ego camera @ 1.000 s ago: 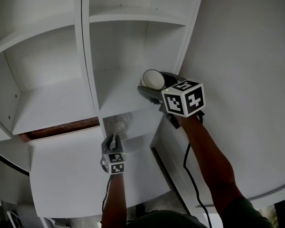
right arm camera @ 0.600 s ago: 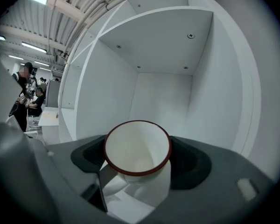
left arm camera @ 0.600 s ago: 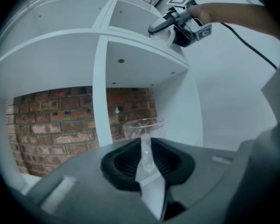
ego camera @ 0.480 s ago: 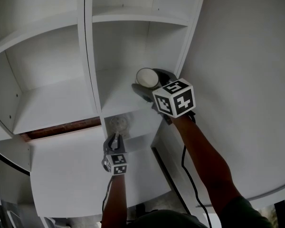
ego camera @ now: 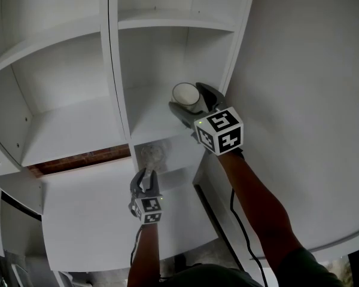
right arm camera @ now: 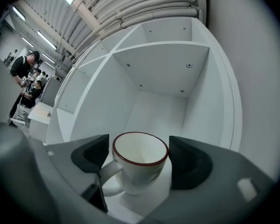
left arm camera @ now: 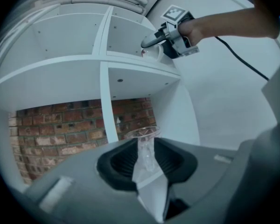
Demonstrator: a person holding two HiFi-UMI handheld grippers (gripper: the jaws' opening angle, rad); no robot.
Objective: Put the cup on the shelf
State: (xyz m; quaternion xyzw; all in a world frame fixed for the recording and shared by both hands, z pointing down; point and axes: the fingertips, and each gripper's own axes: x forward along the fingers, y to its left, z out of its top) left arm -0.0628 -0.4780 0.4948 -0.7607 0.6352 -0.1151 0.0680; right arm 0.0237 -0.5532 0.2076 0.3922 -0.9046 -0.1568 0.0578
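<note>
A person stands at a white shelf unit (ego camera: 113,70) with a claw tool in each hand. The right gripper (ego camera: 192,100) reaches level into a compartment in the unit's right-hand column, its jaws set wide and closed on either side of a white cup (right arm camera: 139,160) with a dark red rim, handle turned to the left jaw. Whether the cup's base rests on the board cannot be made out. One compartment lower, the left gripper (ego camera: 145,177) has just been opening its jaws; they stand a little apart with a clear glass (left arm camera: 145,146) in the gap, the pads not pressing it. A brick wall (left arm camera: 60,125) shows behind the lower shelves.
</note>
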